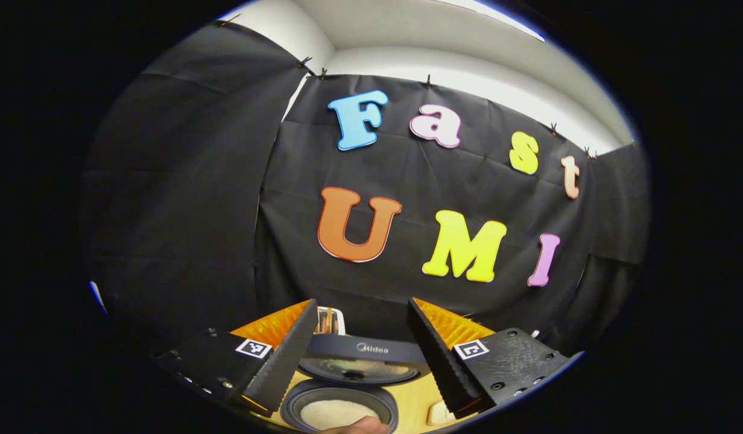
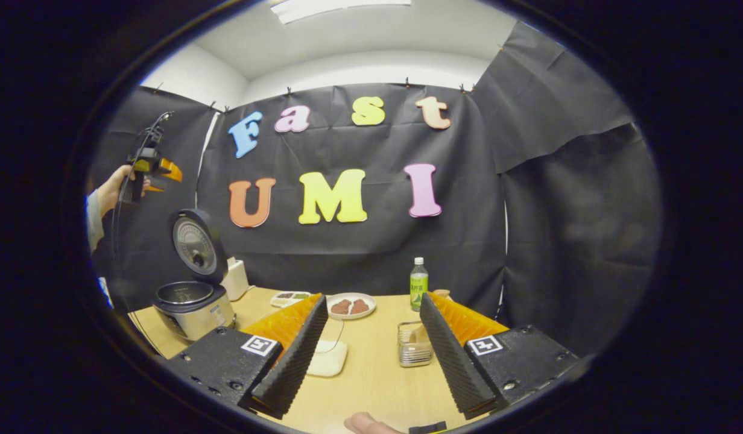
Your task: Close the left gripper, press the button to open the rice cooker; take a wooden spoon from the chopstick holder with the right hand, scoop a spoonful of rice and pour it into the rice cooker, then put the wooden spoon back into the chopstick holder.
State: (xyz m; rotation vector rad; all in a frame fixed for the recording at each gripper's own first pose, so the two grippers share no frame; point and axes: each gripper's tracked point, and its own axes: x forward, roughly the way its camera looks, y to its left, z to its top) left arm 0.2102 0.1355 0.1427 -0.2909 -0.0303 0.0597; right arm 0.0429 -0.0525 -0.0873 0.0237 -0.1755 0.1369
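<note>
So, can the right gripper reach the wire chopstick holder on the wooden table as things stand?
Probably yes. The right gripper is open, and the wire chopstick holder stands on the wooden table just ahead of its fingers. The green-labelled plastic bottle stands farther back, out of the way.

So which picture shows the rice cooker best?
The right gripper view. There you see the whole rice cooker on the table, lid up, pot open. The left gripper view looks down past its fingers and catches just the raised lid and the pot's rim, cut off at the bottom.
</note>
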